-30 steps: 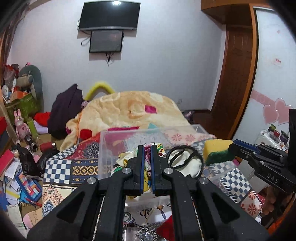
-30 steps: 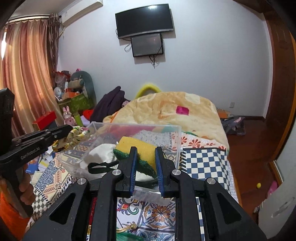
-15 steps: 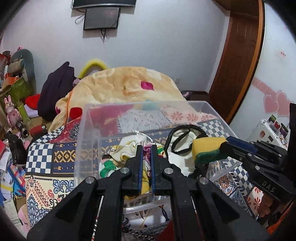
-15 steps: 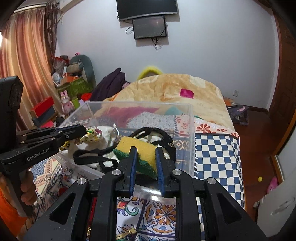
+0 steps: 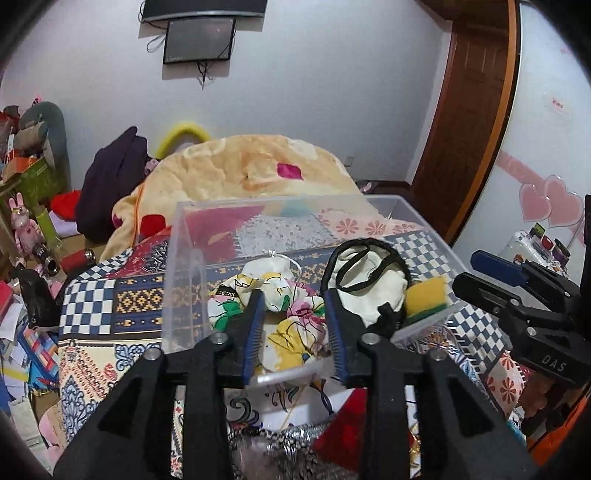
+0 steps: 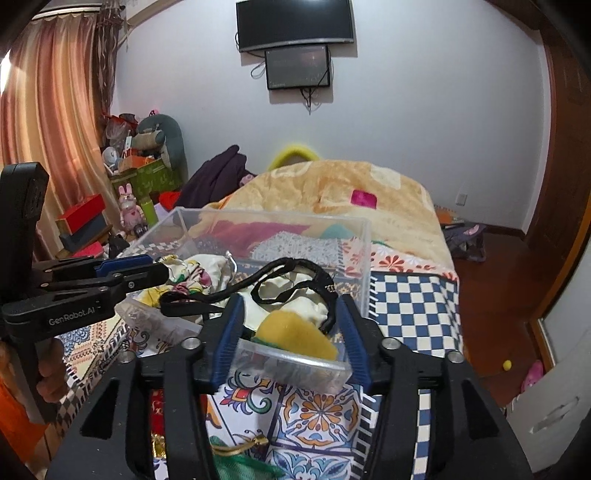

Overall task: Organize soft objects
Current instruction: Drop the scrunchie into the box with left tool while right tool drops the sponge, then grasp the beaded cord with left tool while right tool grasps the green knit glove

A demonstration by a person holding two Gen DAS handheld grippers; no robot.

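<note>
Both grippers, left (image 5: 295,325) and right (image 6: 290,332), are opening, released over the clear box's (image 5: 177,266) near rim, with floral cloth (image 5: 291,332) and sponge (image 6: 295,332) inside.

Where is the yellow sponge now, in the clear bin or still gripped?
In the clear bin: the yellow sponge lies by its near wall, and the right gripper jaws are opening, pads clear of it.

Home bedrm; bed w/ orange quilt (image 6: 332,192), wall TV (image 6: 295,22), curtain (image 6: 48,110), plush toys (image 6: 129,206)
</note>
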